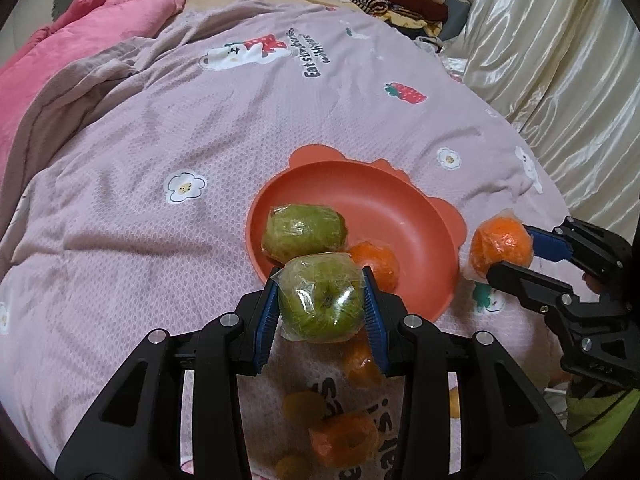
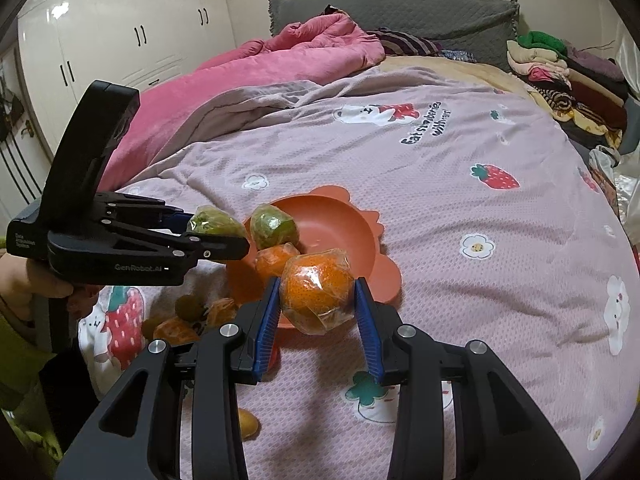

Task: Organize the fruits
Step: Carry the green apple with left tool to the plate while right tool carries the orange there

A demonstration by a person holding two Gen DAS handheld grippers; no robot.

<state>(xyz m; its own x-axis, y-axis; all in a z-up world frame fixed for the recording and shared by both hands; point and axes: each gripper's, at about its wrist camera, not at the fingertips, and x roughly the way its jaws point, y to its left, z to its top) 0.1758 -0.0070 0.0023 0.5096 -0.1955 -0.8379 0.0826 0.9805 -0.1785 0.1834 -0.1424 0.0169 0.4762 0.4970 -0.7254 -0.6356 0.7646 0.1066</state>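
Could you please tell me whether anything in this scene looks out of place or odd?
Nothing looks spilled or damaged. Oddly, every fruit is wrapped in clear plastic film, including the green apple and orange held in the grippers, and the orange-red bowl sits on a bed quilt.
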